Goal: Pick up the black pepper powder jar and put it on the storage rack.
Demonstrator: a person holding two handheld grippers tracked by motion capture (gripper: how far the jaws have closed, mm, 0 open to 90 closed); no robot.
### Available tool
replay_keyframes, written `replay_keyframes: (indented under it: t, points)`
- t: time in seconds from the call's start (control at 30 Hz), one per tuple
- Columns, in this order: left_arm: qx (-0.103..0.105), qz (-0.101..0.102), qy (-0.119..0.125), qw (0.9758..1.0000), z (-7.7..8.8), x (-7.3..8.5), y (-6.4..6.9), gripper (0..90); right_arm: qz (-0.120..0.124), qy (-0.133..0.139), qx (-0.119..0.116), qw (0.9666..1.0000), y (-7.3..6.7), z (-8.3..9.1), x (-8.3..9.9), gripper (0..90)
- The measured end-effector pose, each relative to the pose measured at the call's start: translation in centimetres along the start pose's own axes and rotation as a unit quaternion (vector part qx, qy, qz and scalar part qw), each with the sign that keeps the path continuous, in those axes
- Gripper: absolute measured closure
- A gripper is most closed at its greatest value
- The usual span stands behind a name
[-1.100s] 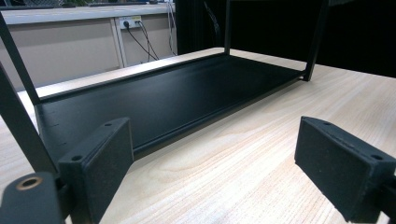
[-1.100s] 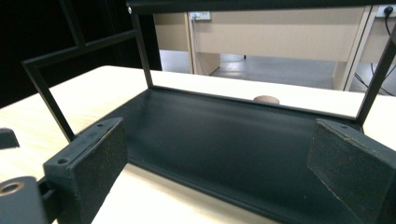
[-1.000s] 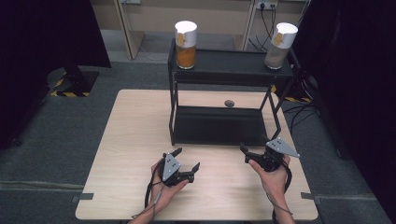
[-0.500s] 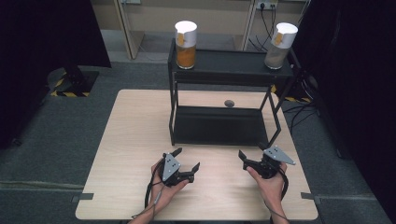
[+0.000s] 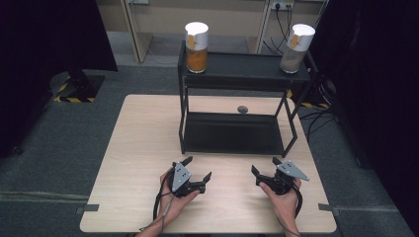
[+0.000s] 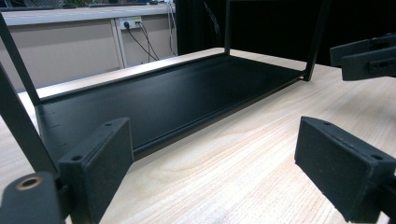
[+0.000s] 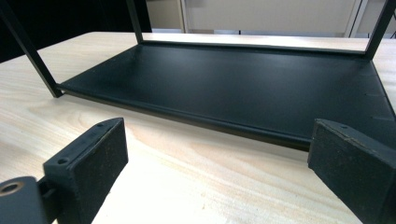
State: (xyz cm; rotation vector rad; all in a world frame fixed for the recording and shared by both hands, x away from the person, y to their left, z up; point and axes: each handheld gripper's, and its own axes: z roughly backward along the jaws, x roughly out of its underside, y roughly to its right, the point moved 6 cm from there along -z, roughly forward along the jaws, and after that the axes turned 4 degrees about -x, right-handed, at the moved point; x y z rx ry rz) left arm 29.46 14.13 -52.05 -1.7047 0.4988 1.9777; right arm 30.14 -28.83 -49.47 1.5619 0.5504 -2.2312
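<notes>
Left gripper [image 5: 197,169] rests low over the worktop [image 5: 143,148] near its front edge, held in the left hand [image 5: 175,195], jaws spread wide with nothing between them; bare wood shows between the pads [image 6: 100,163] in the left gripper view. Right gripper [image 5: 265,165] sits to the right, well apart from the left one, in the right hand [image 5: 284,190], also released and empty; its pads [image 7: 91,161] frame bare wood. Both point toward the black rack [image 5: 232,133] that stands on the far half of the worktop. The rack's lower tray [image 7: 252,84] lies just ahead of both grippers, empty, neither gripper touching it. A small dark round thing [image 5: 242,109] lies on the worktop behind the tray. On the rack's top shelf stand two white-lidded jars: orange jar [image 5: 196,42] at the left end, grey jar [image 5: 296,43] at the right end, both upright.
</notes>
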Motion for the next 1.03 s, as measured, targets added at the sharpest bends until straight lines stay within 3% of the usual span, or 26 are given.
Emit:
replay_keyframes:
  t: [1.03]
  points:
    - [0.002, 0.001, -0.001, 1.0, -0.01, -0.03, 0.03, 10.9, 0.003, 0.021, 0.004, 0.9998, -0.13, 0.48, 0.92, 4.8]
